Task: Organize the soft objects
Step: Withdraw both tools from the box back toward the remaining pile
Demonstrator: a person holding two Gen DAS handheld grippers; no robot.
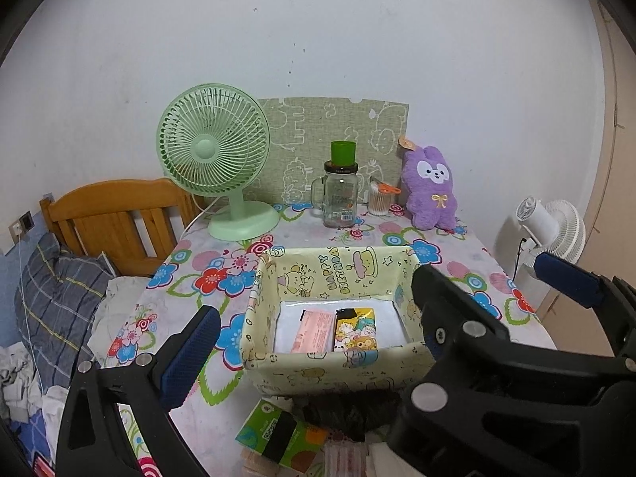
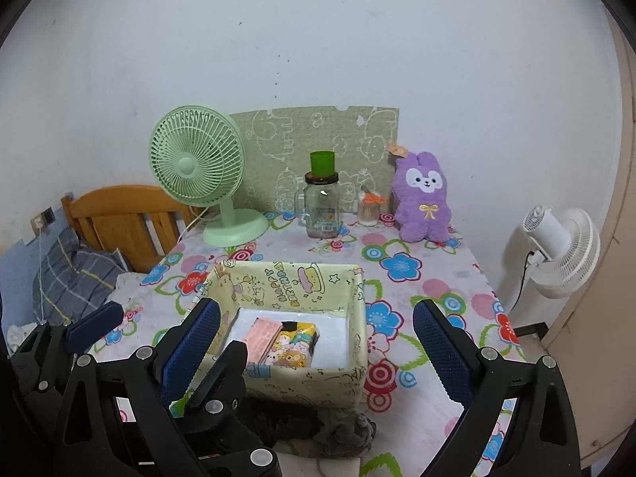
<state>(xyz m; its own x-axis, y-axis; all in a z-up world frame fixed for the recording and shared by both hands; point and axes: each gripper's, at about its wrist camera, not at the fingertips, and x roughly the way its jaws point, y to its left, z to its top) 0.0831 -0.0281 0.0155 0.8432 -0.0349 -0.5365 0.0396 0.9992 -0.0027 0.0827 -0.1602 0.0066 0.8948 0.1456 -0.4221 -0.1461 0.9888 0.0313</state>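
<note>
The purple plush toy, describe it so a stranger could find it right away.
Look along the back edge of the flowered table, against the wall. Right of the glass jar and the cotton swabs sits the plush toy: the only furry purple thing, white-faced, with a gold bow.

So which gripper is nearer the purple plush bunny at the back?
Right, only slightly. The right gripper hangs over the box's right half, on the purple plush bunny's side; the left gripper is farther left. Both are open, well short.
</note>
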